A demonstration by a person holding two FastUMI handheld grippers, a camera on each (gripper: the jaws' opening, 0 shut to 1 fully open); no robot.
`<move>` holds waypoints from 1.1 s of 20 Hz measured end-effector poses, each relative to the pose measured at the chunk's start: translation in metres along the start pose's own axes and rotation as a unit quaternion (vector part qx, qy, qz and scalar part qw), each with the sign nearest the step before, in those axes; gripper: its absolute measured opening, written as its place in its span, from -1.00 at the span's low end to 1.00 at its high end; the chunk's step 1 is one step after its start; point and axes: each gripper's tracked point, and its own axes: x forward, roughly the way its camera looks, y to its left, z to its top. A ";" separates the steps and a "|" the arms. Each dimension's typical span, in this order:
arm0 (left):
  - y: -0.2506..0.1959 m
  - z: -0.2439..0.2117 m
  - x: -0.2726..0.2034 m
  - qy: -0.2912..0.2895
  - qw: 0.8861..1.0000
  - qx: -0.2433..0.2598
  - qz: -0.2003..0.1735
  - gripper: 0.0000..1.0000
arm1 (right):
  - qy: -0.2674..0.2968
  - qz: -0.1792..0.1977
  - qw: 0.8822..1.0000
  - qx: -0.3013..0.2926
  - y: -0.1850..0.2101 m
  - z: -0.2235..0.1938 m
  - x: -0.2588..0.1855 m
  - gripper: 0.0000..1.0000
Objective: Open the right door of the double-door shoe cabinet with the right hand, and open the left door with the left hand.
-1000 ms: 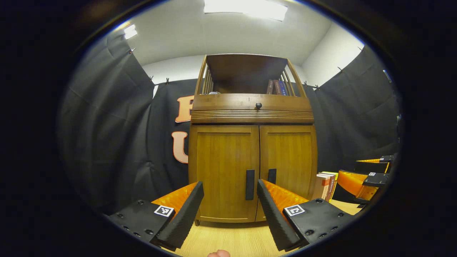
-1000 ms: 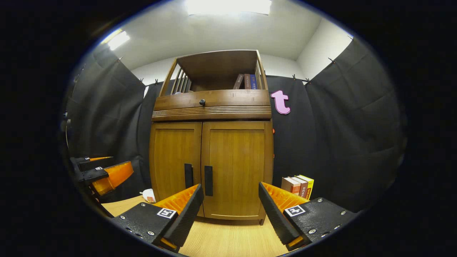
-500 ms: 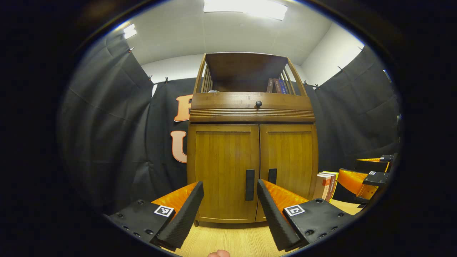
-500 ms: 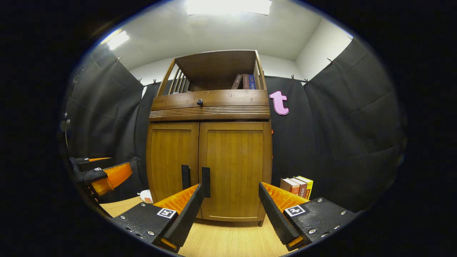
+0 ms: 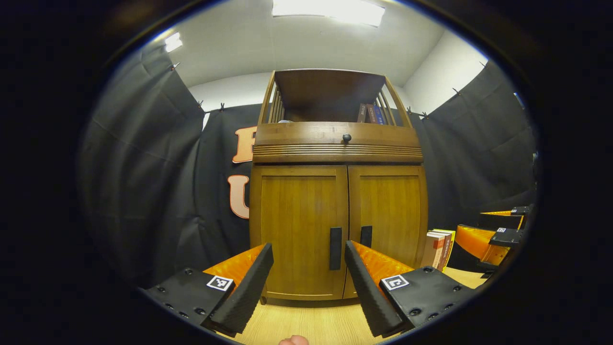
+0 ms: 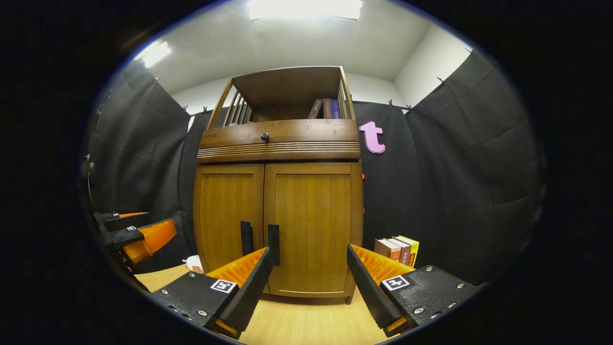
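A brown wooden shoe cabinet (image 5: 337, 148) (image 6: 280, 143) stands ahead on the wooden table, both doors closed. The left door (image 5: 297, 225) carries a black vertical handle (image 5: 335, 248); the right door (image 6: 313, 225) carries its own black handle (image 6: 273, 244), partly behind a finger. My left gripper (image 5: 309, 275) is open, a short way in front of the left door's handle. My right gripper (image 6: 309, 275) is open in front of the right door, with its handle just above the left fingertip. Each gripper is also seen at the other view's edge: the right one (image 5: 493, 235), the left one (image 6: 134, 235).
Several upright books (image 6: 397, 250) (image 5: 437, 248) stand to the right of the cabinet. More books (image 6: 328, 109) sit on the open top shelf above a drawer with a round black knob (image 5: 346, 138). A small white object (image 6: 194, 263) lies by the cabinet's left foot.
Both grippers have drawn slightly closer to the cabinet, which looks a little larger. In the right gripper view the cabinet has shifted left. Both stay open.
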 end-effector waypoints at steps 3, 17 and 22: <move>0.000 0.001 0.000 0.000 1.000 -0.001 0.000 0.92 | 0.000 -0.001 1.000 0.000 -0.001 -0.001 0.001 0.89; 0.001 -0.006 0.003 -0.001 1.000 0.002 0.003 0.94 | 0.005 -0.003 1.000 0.004 0.002 -0.007 0.004 0.89; 0.003 -0.008 0.002 0.002 1.000 -0.002 0.007 0.93 | 0.004 0.007 1.000 0.002 0.007 -0.005 0.010 0.89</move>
